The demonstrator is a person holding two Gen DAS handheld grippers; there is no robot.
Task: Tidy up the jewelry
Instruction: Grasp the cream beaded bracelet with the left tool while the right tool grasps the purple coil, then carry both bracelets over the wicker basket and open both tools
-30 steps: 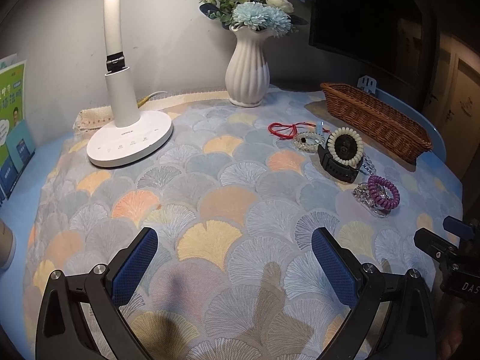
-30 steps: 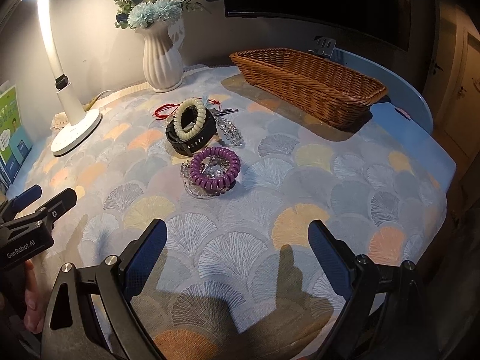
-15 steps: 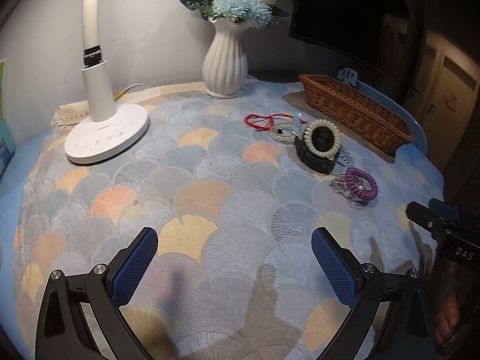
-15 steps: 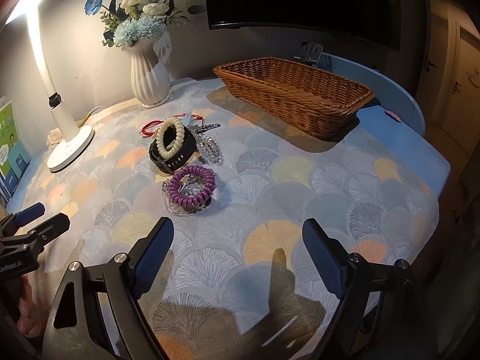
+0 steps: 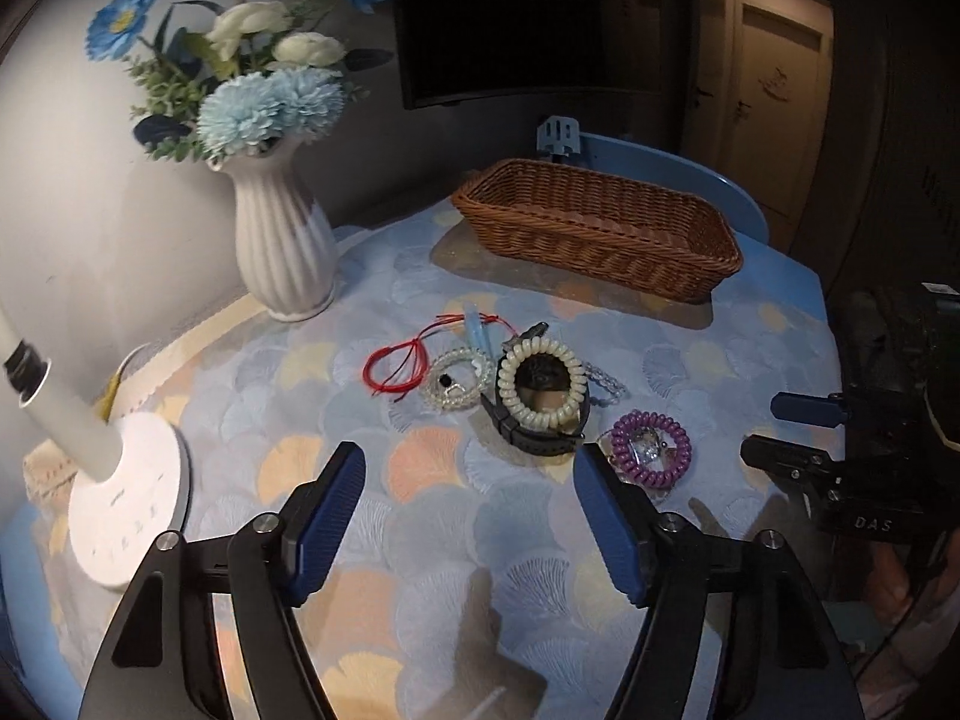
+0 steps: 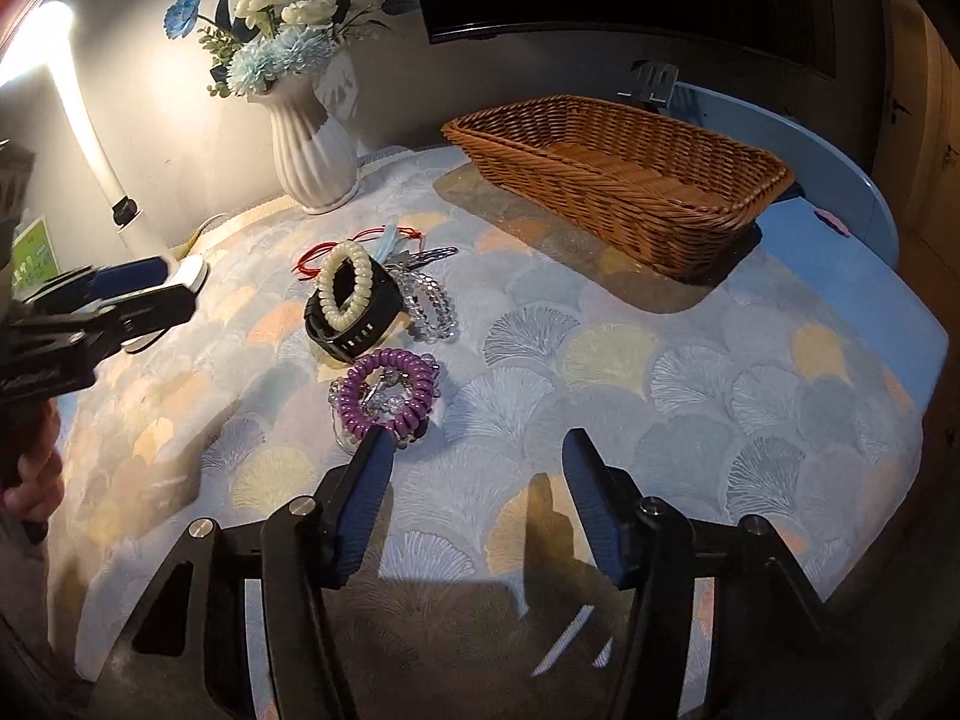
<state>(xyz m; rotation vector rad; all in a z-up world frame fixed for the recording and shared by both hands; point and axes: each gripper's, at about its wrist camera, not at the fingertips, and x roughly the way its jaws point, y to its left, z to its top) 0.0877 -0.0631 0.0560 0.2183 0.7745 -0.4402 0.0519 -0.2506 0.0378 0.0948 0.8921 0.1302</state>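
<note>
Jewelry lies in a cluster mid-table: a cream bead bracelet (image 5: 539,383) on a black watch (image 5: 528,435), a purple coil bracelet (image 5: 651,448) over clear beads, a clear bead bracelet (image 5: 456,379) and a red cord (image 5: 396,367). An empty wicker basket (image 5: 597,228) stands behind them. My left gripper (image 5: 468,483) is open, just short of the watch. My right gripper (image 6: 474,474) is open; its left fingertip (image 6: 375,450) is at the purple coil (image 6: 387,390). The cream bracelet (image 6: 345,285), the watch (image 6: 360,324) and the basket (image 6: 618,171) also show in the right wrist view.
A white vase (image 5: 282,246) of blue and white flowers stands at the back left. A white lamp base (image 5: 129,516) sits at the left. The patterned cloth (image 6: 660,372) ends at a blue table edge (image 6: 840,264) on the right.
Both grippers have moved forward toward the jewelry cluster; the left view has swung right, so the watch and basket are now ahead. The right gripper now reaches the purple coil.
</note>
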